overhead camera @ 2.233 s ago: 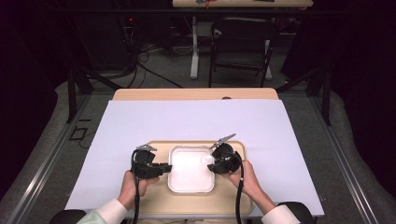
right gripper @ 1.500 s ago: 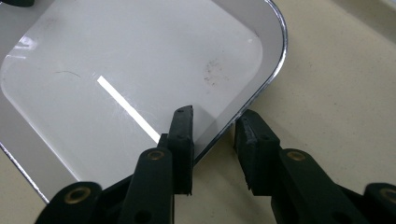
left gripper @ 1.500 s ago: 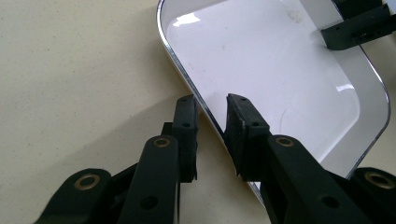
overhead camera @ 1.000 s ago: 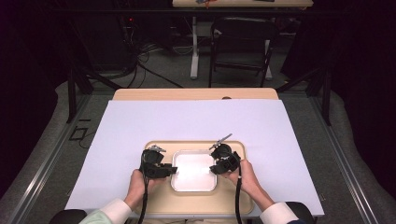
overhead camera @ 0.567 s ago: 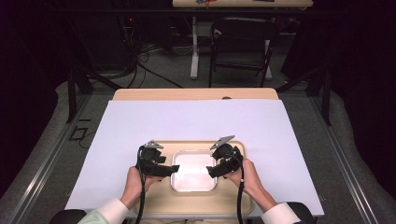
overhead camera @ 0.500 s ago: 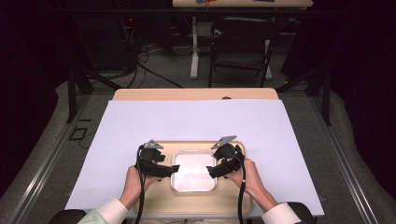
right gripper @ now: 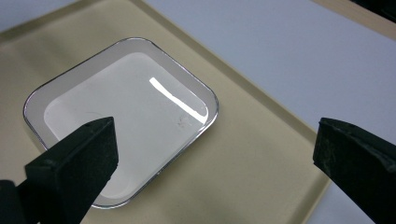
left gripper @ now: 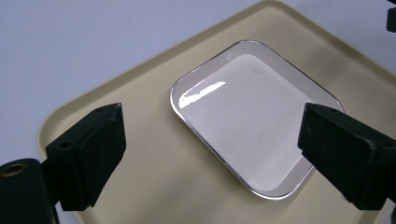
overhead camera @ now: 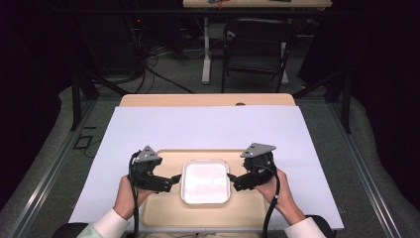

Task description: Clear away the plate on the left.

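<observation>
left claw [overhead camera: 174,178]: jaws just opened wide | right claw [overhead camera: 232,177]: same

One dish [overhead camera: 205,181], one tray [overhead camera: 247,213] (beige), two tongs — one table [overhead camera: 208,100]

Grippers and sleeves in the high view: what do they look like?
Both the left gripper and the right gripper are black, each topped by a grey three-cornered plate and trailing a black cable. Their jaws end in blocky black pads. The person wears pale, light-coloured sleeves.

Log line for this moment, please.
left gripper: open, jaws just opened, nothing held | right gripper: same | plate: on tray, released
</observation>
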Available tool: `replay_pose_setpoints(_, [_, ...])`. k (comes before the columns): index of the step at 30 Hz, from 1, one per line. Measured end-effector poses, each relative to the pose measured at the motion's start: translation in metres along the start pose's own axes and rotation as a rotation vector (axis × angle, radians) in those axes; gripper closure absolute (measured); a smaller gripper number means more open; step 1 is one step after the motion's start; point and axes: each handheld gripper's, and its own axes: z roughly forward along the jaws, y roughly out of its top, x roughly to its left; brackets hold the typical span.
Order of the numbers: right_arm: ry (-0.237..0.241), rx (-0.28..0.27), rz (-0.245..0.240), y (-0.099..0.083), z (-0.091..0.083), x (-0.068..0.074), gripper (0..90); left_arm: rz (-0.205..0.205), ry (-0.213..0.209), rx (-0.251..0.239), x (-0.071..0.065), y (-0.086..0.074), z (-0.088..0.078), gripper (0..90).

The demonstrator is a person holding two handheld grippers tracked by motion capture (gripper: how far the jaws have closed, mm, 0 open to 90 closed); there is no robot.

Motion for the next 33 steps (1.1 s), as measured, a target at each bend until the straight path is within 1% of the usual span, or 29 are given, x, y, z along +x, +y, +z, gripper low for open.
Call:
replay_pose_setpoints(2, [-0.01,-0.019,-0.001,-0.001,-0.005,-0.002,0.0,-0.002,0.005,-0.014,0.003,0.0,-0.004,6.8])
replay_pose_setpoints(7, [-0.033,-0.045,0.007,-0.006,-0.016,-0.007,0.0,-0.017,0.0,-0.036,0.004,-0.002,-0.01,5.7])
replay_pose_setpoints(12, [-0.059,-0.066,0.018,-0.012,-0.028,-0.01,0.0,-0.004,0.006,-0.039,0.005,-0.005,-0.015,4.6])
replay_pose_setpoints(18, [-0.083,-0.093,0.029,-0.021,-0.042,-0.014,0.0,-0.008,0.016,-0.062,0.007,-0.009,-0.024,3.6])
replay_pose_setpoints(23, [-0.109,-0.114,0.044,-0.031,-0.055,-0.017,0.0,-0.014,0.029,-0.069,0.01,-0.015,-0.033,2.9])
replay_pose_setpoints(27, [-0.137,-0.127,0.064,-0.04,-0.065,-0.019,0.0,-0.022,0.049,-0.076,0.013,-0.022,-0.042,2.0])
replay_pose_setpoints(33, [-0.165,-0.136,0.094,-0.054,-0.077,-0.021,0.0,-0.046,0.078,-0.085,0.018,-0.034,-0.055,0.9])
